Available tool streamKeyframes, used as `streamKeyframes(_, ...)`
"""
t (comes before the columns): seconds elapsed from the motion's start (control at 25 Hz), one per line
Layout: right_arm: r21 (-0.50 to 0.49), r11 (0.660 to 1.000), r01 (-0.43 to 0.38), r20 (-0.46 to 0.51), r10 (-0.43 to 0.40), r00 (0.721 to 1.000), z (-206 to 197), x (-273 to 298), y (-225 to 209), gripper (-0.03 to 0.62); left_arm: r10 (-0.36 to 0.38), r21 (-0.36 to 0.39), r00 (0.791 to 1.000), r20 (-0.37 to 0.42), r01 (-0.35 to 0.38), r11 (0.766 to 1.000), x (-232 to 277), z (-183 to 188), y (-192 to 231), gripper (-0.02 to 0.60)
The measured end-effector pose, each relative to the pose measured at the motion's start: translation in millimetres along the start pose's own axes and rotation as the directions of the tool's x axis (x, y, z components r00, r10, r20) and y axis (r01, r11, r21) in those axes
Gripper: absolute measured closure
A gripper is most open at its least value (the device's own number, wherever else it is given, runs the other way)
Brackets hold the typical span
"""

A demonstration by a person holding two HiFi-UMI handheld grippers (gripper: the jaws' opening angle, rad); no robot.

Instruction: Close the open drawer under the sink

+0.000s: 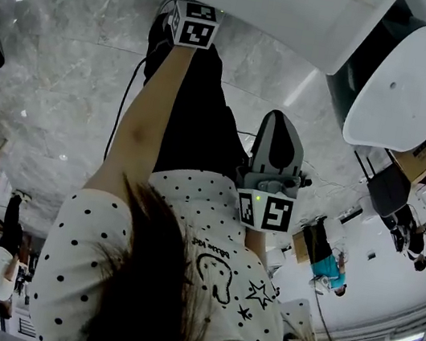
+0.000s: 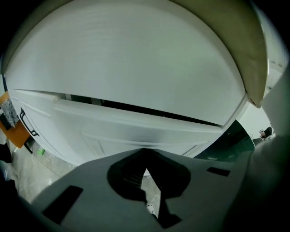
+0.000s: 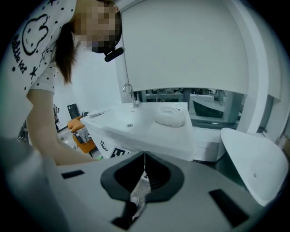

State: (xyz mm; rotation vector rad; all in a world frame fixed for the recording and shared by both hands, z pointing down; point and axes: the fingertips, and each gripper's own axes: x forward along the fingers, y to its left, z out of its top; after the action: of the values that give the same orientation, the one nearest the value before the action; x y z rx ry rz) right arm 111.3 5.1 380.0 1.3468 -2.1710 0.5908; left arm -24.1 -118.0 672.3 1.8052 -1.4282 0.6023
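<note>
The white drawer front [image 2: 136,129] fills the left gripper view from close up, with a dark gap [image 2: 136,108] between it and the white slab above. My left gripper [image 2: 146,153] is shut with nothing between its jaws, its tips pointing at the drawer front; whether they touch it is unclear. In the head view the left gripper [image 1: 187,14] reaches up to the white cabinet edge at the end of an outstretched arm. My right gripper [image 3: 144,156] is also shut and empty, held back from the white sink cabinet [image 3: 149,133] with its faucet [image 3: 131,95].
A white curved seat [image 1: 399,84] stands to the right of the cabinet, also in the right gripper view [image 3: 253,158]. An orange object [image 2: 13,131] sits low at the cabinet's left. The floor [image 1: 65,82] is grey marble. The person's bare forearm [image 3: 50,136] crosses the left side.
</note>
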Motion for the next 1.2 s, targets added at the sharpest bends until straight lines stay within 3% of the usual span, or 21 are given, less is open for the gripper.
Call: streamKeyframes(1.2, 0.035, 0.994, -0.1, 0.177, 0.092, 0.98, 25, -46, -3, 0.579, 0.039, 0.067, 0.991, 0.132, -0.049, 0.997, -109, 44, -26, 0.577)
